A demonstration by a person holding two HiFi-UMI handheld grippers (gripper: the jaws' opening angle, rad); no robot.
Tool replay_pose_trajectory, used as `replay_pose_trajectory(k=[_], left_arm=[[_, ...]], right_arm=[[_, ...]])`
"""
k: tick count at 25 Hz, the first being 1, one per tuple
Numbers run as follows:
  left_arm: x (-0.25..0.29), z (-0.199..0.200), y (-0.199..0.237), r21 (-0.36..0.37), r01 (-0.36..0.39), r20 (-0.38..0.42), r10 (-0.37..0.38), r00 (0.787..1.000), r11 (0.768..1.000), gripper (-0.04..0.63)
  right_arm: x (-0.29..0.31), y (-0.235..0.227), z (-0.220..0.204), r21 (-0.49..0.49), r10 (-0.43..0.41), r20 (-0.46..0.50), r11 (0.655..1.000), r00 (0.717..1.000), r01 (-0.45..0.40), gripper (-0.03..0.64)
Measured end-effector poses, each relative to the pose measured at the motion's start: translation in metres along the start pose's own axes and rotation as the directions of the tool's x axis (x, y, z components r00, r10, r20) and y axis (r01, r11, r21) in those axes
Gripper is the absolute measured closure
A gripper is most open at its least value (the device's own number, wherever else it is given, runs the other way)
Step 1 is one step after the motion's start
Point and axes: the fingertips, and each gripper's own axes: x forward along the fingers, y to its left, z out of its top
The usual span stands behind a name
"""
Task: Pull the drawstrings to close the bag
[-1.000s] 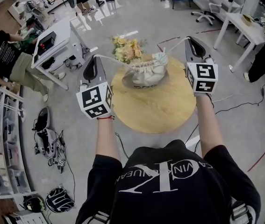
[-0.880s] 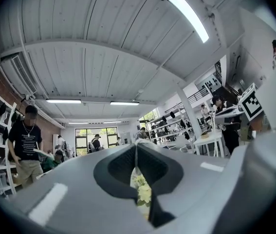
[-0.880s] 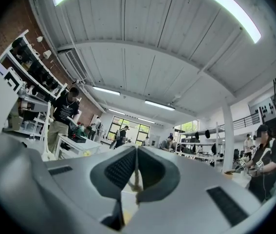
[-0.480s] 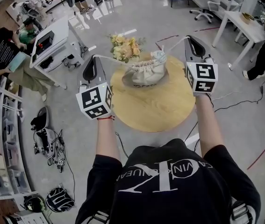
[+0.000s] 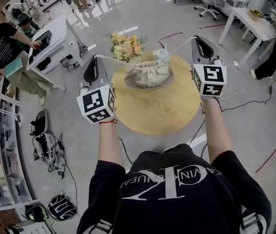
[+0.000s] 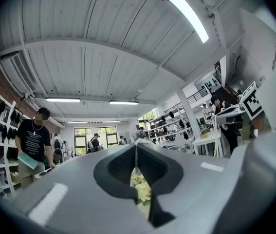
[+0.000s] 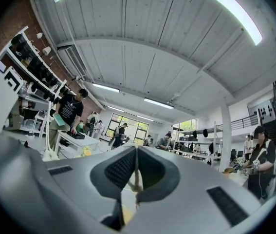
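Head view: the round table (image 5: pixel 162 112) stands alone on grey floor (image 5: pixel 254 130), with walking room on all sides; a white desk (image 5: pixel 55 35) lies beyond its left edge and another desk (image 5: pixel 254 23) is far right, both well apart from it. The cream bag (image 5: pixel 153 73) sits on the far half of the table near the far rim, just beside the flowers (image 5: pixel 125 45); its gathered mouth faces up and its long axis runs left to right, in line with the two tongs. The left gripper (image 5: pixel 93 60) hangs off the table's left edge and the right gripper (image 5: pixel 199 39) off its right; the left drawstring (image 5: pixel 116 60) and right drawstring (image 5: pixel 179 45) run taut from the mouth out to them.

Left gripper view: the left gripper (image 6: pixel 136 147) points about level into the room; its jaws are clenched on the thin left drawstring (image 6: pixel 135 157), a grip the head view cannot resolve; flowers (image 6: pixel 140 191) show through the gap below; the bag is hidden.

Right gripper view: the right gripper (image 7: pixel 137 150) is likewise clamped on the right drawstring (image 7: pixel 136 172), which ends in a small knot; the table is out of sight.
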Motion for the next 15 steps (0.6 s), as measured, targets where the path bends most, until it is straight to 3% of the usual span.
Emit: replay_pose_trajectory(k=[15], left_arm=[[-0.004,0.012,-0.007,0.021,-0.007,0.052,0.006,0.999,1.000,0.580]], right_arm=[[-0.004,-0.004,-0.003,0.013,-0.001,0.005,1.000,1.000,0.001,0.597]])
